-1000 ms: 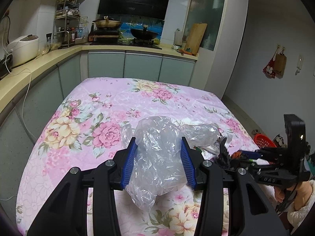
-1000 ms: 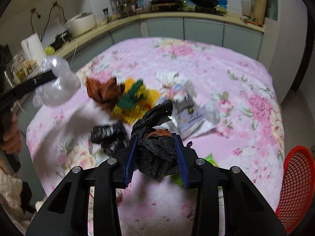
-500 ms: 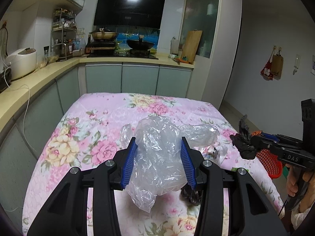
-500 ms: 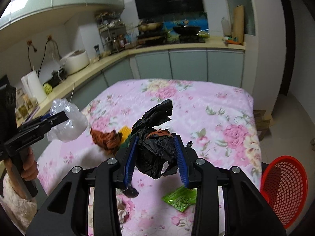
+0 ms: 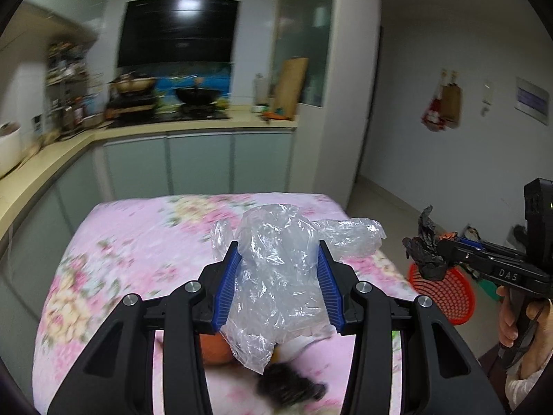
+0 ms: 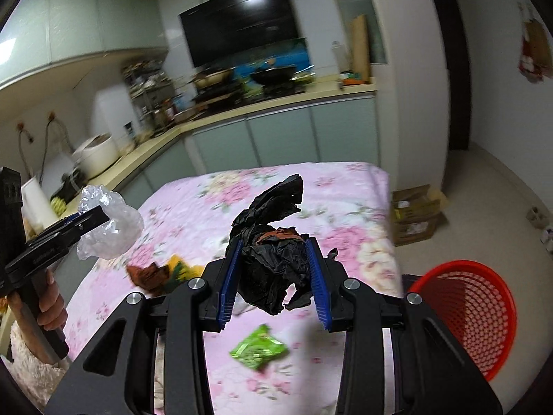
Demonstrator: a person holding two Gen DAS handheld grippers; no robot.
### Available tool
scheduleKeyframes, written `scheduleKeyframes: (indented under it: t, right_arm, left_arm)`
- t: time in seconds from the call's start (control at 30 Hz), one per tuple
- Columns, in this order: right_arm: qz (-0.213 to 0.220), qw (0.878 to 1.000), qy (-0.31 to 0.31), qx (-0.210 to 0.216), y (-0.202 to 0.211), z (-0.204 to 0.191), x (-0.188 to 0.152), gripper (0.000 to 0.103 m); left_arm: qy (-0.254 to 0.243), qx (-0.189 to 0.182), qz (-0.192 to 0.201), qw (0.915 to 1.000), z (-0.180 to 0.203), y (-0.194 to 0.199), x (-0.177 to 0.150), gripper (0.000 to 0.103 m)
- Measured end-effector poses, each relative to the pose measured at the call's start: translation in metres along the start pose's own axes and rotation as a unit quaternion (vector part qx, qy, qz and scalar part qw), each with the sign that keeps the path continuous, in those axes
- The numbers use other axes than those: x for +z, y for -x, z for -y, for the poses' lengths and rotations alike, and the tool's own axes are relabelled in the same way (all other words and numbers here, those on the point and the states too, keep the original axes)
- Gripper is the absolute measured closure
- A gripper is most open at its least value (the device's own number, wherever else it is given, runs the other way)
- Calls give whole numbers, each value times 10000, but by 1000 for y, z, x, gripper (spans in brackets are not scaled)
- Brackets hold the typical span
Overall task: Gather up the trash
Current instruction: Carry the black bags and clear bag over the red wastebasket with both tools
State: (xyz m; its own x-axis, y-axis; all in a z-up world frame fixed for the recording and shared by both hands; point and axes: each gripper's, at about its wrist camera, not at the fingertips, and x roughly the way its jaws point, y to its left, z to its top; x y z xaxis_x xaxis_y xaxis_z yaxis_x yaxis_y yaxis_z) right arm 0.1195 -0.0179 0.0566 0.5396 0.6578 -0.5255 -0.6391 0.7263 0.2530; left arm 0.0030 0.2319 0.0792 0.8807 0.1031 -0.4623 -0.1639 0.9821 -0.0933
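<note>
The crumpled black plastic bag [image 6: 273, 259] sits squeezed tight in the right tongs [image 6: 273, 276], up in the air. The crumpled clear plastic bag [image 5: 280, 276] is squeezed tight in the left tongs [image 5: 280, 283], up high too. The red mesh bin [image 6: 484, 314] stands on the floor, down and to the right of both tongs. The step looks like carrying trash to the bin. Next, each pair of tongs should go over the bin's rim and let go. The tabletop with the pink flowery cloth [image 6: 345, 186] ends just beside the bin, and the way there looks clear. A green snack packet [image 6: 259, 351] lies under the right tongs.
</note>
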Motion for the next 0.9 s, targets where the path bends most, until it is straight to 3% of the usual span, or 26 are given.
scheduleKeyframes:
  t: [0.27,0.4,0.6,0.9]
  right_arm:
    - [156,9950,-638,-757,28,68,-6,67]
    - [151,9884,-985,-1147,38,97,-16,66]
    - [-34,9725,-1497,-1785,47,140,-38,66]
    - [-620,9524,-2237,-1975,26,183,-67,65]
  left_arm:
    - [-824,-874,-347,9922,88,-53,30,61]
    - [-1197,-1308,-714,9816,136,-88,36,61]
    - [-1618,-1914,-1330,9589,197,-137,28,61]
    - [-1843,-2352,-2106,9308,256,-195,-1,61]
